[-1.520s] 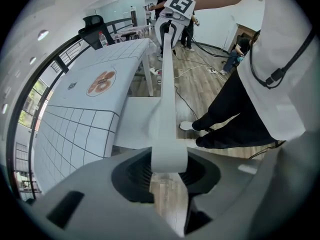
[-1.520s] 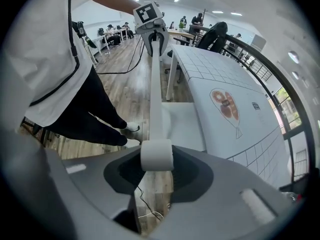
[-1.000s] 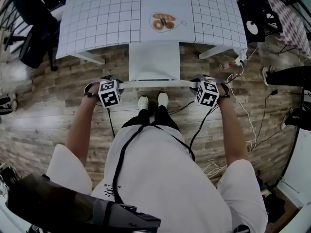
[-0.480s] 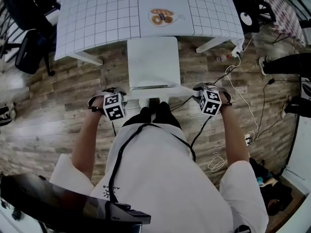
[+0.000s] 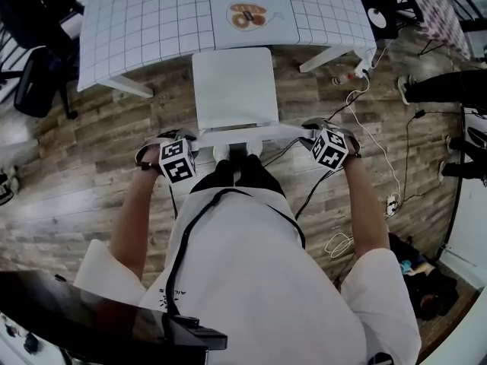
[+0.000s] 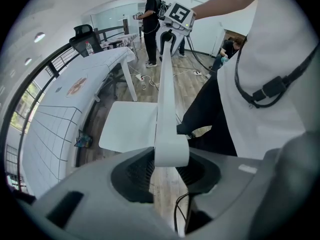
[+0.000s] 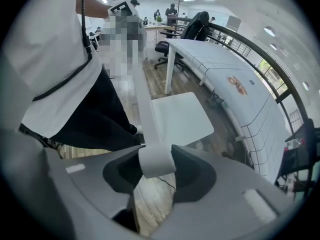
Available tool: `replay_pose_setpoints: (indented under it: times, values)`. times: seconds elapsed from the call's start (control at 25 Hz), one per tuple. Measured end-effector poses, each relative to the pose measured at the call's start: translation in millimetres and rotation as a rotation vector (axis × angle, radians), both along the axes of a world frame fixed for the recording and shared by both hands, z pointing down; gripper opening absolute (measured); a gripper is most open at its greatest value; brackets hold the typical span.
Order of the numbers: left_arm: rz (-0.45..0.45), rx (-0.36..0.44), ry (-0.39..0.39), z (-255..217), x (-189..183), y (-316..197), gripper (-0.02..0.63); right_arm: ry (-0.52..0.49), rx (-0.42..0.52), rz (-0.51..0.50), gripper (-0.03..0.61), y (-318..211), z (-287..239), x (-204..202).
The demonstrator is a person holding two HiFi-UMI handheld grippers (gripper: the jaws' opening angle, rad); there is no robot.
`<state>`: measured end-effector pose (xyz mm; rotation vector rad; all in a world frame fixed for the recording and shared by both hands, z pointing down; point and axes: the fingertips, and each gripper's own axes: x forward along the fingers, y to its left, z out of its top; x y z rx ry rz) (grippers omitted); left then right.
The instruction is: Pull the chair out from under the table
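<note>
The white chair's seat (image 5: 232, 86) stands on the wood floor just clear of the edge of the grid-patterned table (image 5: 152, 21). Its top back rail (image 5: 243, 134) runs between my two grippers. My left gripper (image 5: 173, 138) is shut on the rail's left end (image 6: 165, 99), which sits squeezed between its pads (image 6: 170, 161). My right gripper (image 5: 310, 128) holds the rail's right end (image 7: 142, 109). Its jaws have just been opening a little, but the rail still sits between them and touches both sides (image 7: 157, 164). Both grippers point steeply down.
A black office chair (image 5: 38, 82) stands left of the table. Cables (image 5: 365, 128) trail over the floor at the right, near a bystander's legs (image 5: 434, 90). My own feet (image 5: 236, 152) are right behind the chair. Other people stand in the background (image 6: 150, 24).
The chair has slid out from under the table toward me, and its whole seat now shows. Both grippers came back with the rail; most of the travel was in the first half second.
</note>
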<state>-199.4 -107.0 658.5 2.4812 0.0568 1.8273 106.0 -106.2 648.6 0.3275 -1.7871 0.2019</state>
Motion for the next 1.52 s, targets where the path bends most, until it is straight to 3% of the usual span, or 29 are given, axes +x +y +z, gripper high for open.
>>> replay_pose_setpoints:
  times: [0.32,0.56,0.92,1.28,1.52]
  values:
    - [-0.021,0.002,-0.019,0.4,1.3,1.5,0.13,-0.025,-0.019,-0.003,0.15,0.7,0.6,-0.4]
    - [-0.084,0.017,-0.041,4.3,5.4,1.6,0.132,-0.047,0.009,-0.025,0.152,4.1,0.8,2.8]
    - [-0.171,0.106,-0.118,13.7,10.8,2.6,0.143,-0.089,0.09,-0.084,0.146,7.1,2.9,9.2]
    - [-0.332,0.214,-0.155,19.1,17.3,0.2,0.153,-0.118,0.123,-0.131,0.141,12.7,4.1,13.7]
    - [-0.388,0.238,-0.198,19.2,14.5,-1.7,0.161,-0.123,0.139,-0.146,0.14,13.7,4.2,12.9]
